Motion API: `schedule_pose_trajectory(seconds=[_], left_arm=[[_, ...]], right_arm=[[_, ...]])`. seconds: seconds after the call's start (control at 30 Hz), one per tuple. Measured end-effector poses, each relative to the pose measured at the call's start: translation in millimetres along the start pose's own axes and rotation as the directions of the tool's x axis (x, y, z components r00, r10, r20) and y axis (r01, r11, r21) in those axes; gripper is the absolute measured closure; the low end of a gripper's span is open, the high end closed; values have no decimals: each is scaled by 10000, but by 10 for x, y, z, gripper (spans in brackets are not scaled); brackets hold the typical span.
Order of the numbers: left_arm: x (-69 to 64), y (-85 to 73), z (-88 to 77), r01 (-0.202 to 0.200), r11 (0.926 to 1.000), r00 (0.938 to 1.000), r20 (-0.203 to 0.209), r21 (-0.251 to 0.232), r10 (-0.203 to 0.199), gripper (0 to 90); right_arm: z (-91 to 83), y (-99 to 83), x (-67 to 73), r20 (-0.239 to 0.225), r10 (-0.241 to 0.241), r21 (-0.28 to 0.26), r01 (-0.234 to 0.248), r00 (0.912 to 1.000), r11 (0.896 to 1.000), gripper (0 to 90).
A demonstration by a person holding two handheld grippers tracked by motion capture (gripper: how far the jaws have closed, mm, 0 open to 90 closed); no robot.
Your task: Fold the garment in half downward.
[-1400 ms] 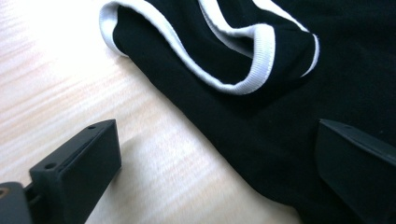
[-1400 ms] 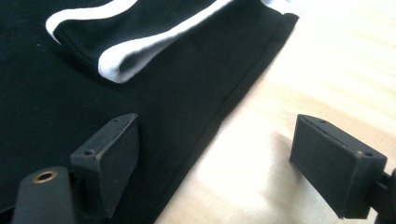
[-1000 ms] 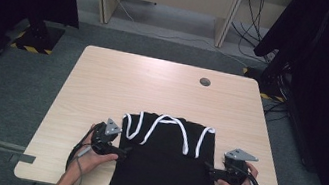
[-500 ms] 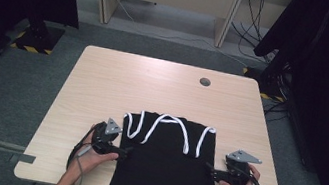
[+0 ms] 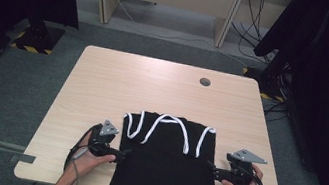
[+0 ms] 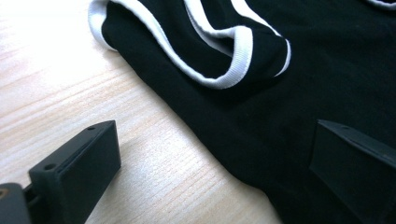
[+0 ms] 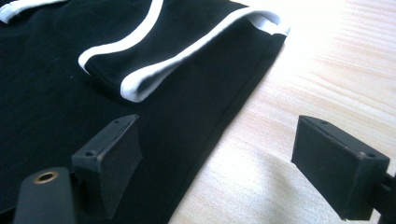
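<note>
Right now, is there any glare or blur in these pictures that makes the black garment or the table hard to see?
In the left gripper view, glare whitens the table top left, and the near jaws look soft. In the right gripper view, glare bleaches the wood top right beside the black garment. In the high view, the garment reads as flat black except its white trim.

garment (image 5: 166, 174): hem cut off by bottom edge | forearms: cropped at bottom edge

Black left gripper (image 5: 117, 154), grey plate, 2 blocky jaws.
</note>
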State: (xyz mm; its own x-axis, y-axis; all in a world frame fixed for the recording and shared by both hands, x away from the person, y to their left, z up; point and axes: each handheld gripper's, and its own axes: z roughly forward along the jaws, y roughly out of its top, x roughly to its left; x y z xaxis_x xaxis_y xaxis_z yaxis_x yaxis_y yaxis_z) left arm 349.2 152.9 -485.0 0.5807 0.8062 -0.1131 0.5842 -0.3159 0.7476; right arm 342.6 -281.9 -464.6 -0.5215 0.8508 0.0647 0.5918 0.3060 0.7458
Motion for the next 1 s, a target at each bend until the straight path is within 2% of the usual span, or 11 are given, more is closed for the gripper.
schedule_pose_trajectory(seconds=[0.2,0.27,0.47,0.57,0.83,1.0], left_arm=[[3,19,-8,84,9999,10000,23,-94,-84,13],[5,43,-1,162,9998,9997,174,-150,-159,13],[48,155,52,392,9986,9990,223,-359,-385,13],[69,187,79,398,9987,9992,13,-303,-398,13],[92,335,171,624,9972,9980,161,-420,-617,13],[133,441,272,680,9974,9977,-35,-219,-681,13]], right_arm=[[15,31,-25,-131,37,-62,-38,9999,10000,163],[27,63,-29,-305,119,-138,-123,9995,9998,163],[71,159,-46,-589,161,-273,-177,9981,9995,162],[107,220,-52,-664,243,-318,-265,9975,9991,163],[224,360,-44,-711,157,-217,-173,9973,9996,163],[326,429,-79,-684,274,-179,-287,9973,9994,162]])
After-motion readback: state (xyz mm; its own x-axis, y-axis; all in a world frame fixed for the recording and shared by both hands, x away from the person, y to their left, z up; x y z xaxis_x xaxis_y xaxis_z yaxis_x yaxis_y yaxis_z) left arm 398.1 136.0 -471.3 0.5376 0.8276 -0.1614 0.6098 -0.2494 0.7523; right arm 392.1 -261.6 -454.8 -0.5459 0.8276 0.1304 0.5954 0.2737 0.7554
